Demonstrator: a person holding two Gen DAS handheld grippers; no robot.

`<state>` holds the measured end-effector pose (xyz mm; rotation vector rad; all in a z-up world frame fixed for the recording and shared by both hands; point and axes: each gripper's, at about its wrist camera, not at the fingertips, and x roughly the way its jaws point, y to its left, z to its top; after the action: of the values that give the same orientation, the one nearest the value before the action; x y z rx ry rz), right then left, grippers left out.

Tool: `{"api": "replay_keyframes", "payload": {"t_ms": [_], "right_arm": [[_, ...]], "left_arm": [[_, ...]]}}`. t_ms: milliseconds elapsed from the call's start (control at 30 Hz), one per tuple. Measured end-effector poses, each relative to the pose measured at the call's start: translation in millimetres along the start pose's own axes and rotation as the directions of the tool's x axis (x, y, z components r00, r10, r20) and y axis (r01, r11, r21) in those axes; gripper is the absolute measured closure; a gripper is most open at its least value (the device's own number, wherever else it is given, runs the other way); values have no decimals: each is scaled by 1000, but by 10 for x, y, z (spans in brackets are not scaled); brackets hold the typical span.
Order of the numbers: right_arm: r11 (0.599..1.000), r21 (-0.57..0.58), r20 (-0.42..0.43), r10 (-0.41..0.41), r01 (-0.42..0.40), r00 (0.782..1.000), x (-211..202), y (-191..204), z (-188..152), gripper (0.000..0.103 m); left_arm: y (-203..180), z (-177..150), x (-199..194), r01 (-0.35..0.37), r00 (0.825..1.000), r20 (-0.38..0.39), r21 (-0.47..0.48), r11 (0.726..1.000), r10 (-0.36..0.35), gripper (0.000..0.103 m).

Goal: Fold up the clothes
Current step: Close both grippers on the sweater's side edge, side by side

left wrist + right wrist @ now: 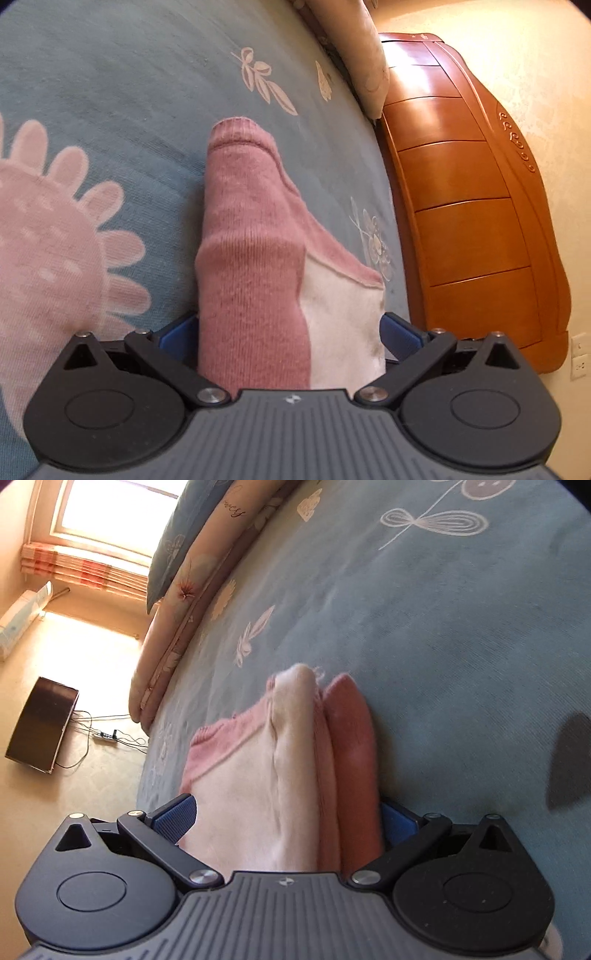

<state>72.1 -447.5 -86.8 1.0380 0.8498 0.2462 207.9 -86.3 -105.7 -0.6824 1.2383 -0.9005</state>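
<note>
A pink knitted garment with a white panel lies bunched lengthwise on the blue floral bedspread. My left gripper stands open. The garment fills the gap between its blue pads and touches both. The same pink and white garment lies in folds in the right wrist view, running away from my right gripper. That gripper is open too, its blue pads set on either side of the fabric. The garment's near end is hidden under both gripper bodies.
A wooden headboard and a pillow border the bed in the left wrist view. In the right wrist view, a rolled floral quilt lines the bed edge. A dark box and a power strip with cables sit on the floor.
</note>
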Motion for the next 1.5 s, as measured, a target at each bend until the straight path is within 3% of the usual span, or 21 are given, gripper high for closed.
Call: {"api": "replay_keyframes", "payload": {"t_ms": [200,467,567,667,900,1000,1100,1200,1267,1367,1500], "right_arm": [[1000,10,-29,27,-27,999,-18,-1,-128,0],[998,3,-66,59,-59,996,41,17,-164,0],[997,0,-80,71,-71,994,63,24,-177,0],[995,-63,-81,72,-77,994,34,34,-262,1],[995,-95,-86,31,-39,996,61,60,-222,0],[995,-98,-74,23,-30,997,30,20,-238,3],[995,-97,-62,14,-20,998,1,-23,-252,6],[995,-96,-50,4,-9,999,-28,-65,-267,18],[995,-95,-42,-2,-2,999,-48,-94,-276,34],[998,-62,-30,-4,2,1000,-92,-189,-276,49],[997,-76,-4,-30,30,1000,-88,-129,-323,49]], "left_arm": [[-29,-196,-62,38,996,-80,81,996,-32,2],[-116,-7,148,11,997,-77,67,998,-6,4],[-64,-95,69,26,997,-73,94,995,-19,14],[1,-61,58,23,998,-66,63,998,-19,26],[-49,-64,95,-5,998,-62,104,995,12,26],[-20,-73,67,-10,999,-52,106,994,15,31],[3,-59,70,-19,998,-52,99,995,24,38],[29,-55,67,-22,998,-49,90,996,27,41],[34,-66,65,-26,999,-45,97,995,30,42],[28,-81,72,-33,999,-39,110,993,37,42],[-21,-96,62,-61,997,-34,119,991,65,45]]}}
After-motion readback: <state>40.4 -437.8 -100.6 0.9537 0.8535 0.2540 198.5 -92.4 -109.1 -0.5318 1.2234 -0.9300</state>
